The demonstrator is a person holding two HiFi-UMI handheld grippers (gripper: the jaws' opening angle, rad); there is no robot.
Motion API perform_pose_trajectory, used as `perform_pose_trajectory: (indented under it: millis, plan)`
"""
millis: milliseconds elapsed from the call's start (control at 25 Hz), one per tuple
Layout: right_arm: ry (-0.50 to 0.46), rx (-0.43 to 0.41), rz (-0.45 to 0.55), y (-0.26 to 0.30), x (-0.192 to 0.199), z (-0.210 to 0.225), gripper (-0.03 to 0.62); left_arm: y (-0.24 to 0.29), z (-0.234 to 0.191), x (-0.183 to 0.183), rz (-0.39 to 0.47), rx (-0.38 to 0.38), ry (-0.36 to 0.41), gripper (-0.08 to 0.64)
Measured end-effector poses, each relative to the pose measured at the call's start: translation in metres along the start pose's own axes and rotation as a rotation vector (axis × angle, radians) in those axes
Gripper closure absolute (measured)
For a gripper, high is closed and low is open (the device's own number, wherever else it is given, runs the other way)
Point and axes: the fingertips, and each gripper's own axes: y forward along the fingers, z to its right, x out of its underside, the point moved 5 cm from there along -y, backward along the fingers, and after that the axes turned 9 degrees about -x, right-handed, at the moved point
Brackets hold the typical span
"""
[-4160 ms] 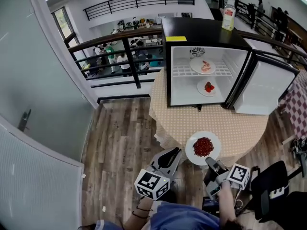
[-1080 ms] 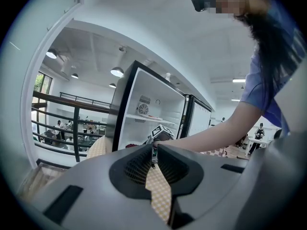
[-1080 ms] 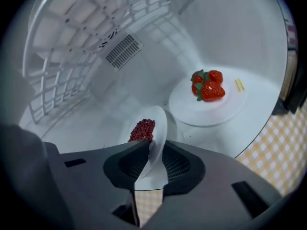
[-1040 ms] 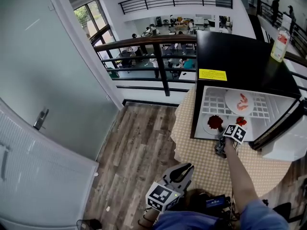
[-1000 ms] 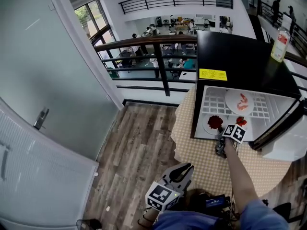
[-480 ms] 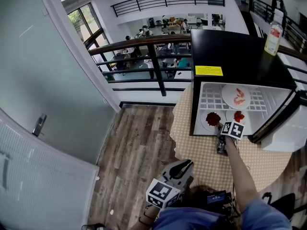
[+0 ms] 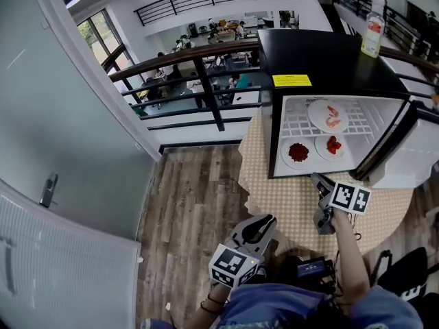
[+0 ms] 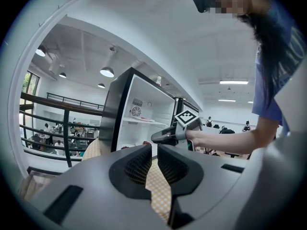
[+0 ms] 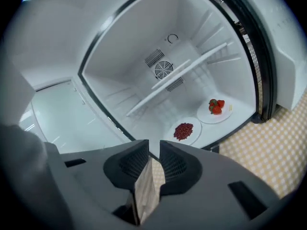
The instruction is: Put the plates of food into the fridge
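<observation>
The black fridge stands open on the table. A plate of pink shrimp lies on its wire shelf. On its floor sit a plate of dark red bits and a plate of strawberries. My right gripper hangs over the table in front of the fridge, apart from the plates. Its jaws have just been closing, stand almost together and hold nothing. My left gripper is low by my body, shut and holding nothing.
The fridge door swings out to the right. The round table's checked cloth lies in front of the fridge. A bottle stands on the fridge top. A dark railing runs behind, and a black chair is at bottom right.
My right gripper has drawn back from the fridge mouth toward me and risen. The plate of red bits, carried earlier, stays on the fridge floor. The left gripper has hardly moved.
</observation>
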Motion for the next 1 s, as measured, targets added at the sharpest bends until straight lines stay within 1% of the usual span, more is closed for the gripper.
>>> perform_pose_trajectory:
  millis: [160, 280, 400, 480, 600, 680, 1000]
  plan:
    - [0.022, -0.048, 0.067, -0.031, 0.025, -0.043, 0.536, -0.016, -0.001, 0.001, 0.019, 0.034, 0.006, 0.528]
    - [0.033, -0.047, 0.098, -0.053, 0.044, -0.067, 0.543, -0.031, -0.005, 0.004, 0.027, 0.045, 0.006, 0.528]
    - [0.042, -0.052, 0.124, -0.072, 0.054, -0.082, 0.546, -0.044, -0.008, 0.007, 0.037, 0.047, 0.001, 0.528]
    - [0.041, -0.054, 0.127, -0.080, 0.058, -0.089, 0.546, -0.054, -0.010, 0.009, 0.047, 0.036, -0.012, 0.528]
    - [0.023, -0.078, 0.124, -0.086, 0.064, -0.102, 0.546, -0.067, -0.010, 0.012, 0.060, 0.025, -0.026, 0.528]
    - [0.008, -0.089, 0.127, -0.090, 0.066, -0.109, 0.546, -0.073, -0.009, 0.015, 0.065, 0.026, -0.031, 0.528]
    - [0.016, -0.087, 0.108, -0.092, 0.093, -0.128, 0.551, -0.093, 0.000, 0.021, 0.063, 0.042, -0.040, 0.528]
